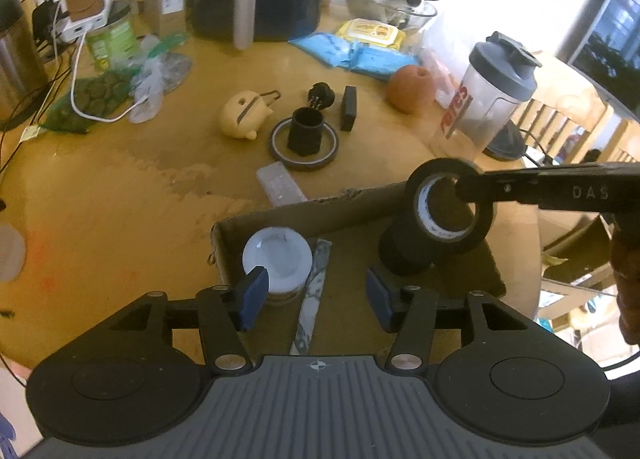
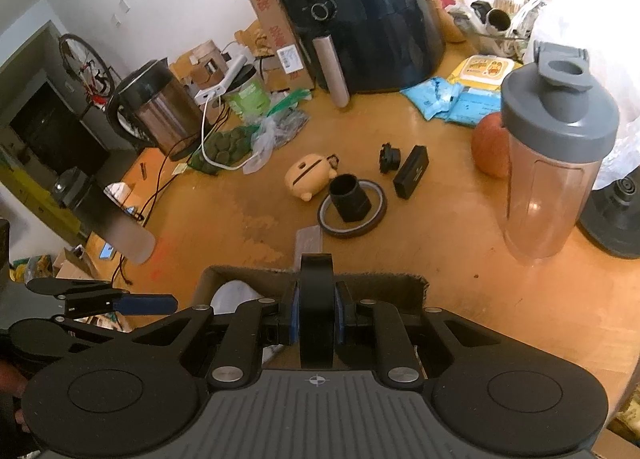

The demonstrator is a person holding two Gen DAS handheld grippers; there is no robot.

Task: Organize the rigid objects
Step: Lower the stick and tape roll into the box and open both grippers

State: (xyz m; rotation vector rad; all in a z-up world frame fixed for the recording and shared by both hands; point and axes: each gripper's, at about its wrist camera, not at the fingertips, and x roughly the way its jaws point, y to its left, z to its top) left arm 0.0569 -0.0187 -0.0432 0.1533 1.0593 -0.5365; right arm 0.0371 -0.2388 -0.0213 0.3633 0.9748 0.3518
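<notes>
- Right tool (image 2: 316, 325): clamped on a black tape roll (image 1: 450, 205), held on edge directly above the cardboard box (image 1: 224, 231); the box lies straight below, so the drop is judged short.
- Left tool (image 1: 316, 295): part open, nothing between its pads, over the same box near the white-lidded jar (image 1: 277, 255).
- A black item under the roll is largely hidden; identity unclear.
- Far side, on the worktop (image 2: 440, 227): black cup (image 2: 350, 197) standing inside a brown tape ring (image 2: 352, 229), well apart.
</notes>
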